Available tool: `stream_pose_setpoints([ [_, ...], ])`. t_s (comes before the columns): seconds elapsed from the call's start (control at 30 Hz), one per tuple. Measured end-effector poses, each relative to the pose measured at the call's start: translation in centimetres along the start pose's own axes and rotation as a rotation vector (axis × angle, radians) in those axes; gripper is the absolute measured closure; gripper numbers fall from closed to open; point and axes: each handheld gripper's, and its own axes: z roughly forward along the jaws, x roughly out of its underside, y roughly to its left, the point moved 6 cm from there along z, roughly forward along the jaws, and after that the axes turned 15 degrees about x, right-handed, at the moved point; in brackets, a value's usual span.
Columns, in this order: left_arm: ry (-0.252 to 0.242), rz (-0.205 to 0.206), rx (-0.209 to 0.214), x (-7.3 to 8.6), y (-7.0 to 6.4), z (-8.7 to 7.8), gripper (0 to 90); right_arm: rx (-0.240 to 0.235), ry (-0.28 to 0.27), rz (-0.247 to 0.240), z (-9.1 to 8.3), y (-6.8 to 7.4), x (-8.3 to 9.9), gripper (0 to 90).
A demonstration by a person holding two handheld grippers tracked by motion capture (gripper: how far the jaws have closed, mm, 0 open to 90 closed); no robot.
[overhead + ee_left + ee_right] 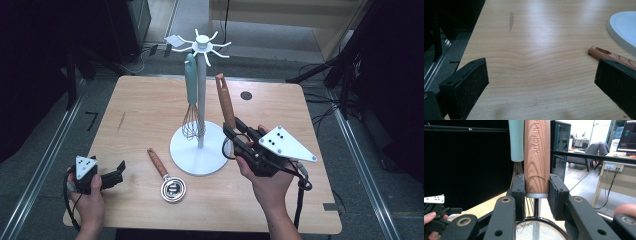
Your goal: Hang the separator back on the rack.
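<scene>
- The stand (pixel 200 150) sits mid-table (pixel 145 100) — my whisk (pixel 192 100) hangs from it, left of the pole.
- A strainer (pixel 170 182) lies left of the base, nearer me.
- My left gripper (pixel 112 176) rests at the near left edge.
- My right gripper (pixel 235 131) holds a sieve (pixel 226 100) upright, just right of the stand.

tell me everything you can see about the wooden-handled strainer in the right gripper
The strainer has a reddish wood-grain handle with engraved lettering, a silver collar at its base and a dark-rimmed fine mesh bowl below. The right gripper clamps the handle's lower end between its black jaws. It is held off the table, handle pointing up and leaning slightly, beside the white stand and hanging teal whisk.
</scene>
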Motion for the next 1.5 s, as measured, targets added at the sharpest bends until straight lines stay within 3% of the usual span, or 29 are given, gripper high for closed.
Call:
stream_pose_setpoints([
  [0.63,-0.002,-0.003,-0.001,0.0,0.0,0.0,0.0,-0.006,-0.033,-0.004,0.6,0.9,-2.0,70.8],
  [1.5,-0.006,-0.006,0.002,0.0,0.0,0.0,0.0,0.019,-0.02,-0.029,2.2,1.3,-2.1,70.8],
])
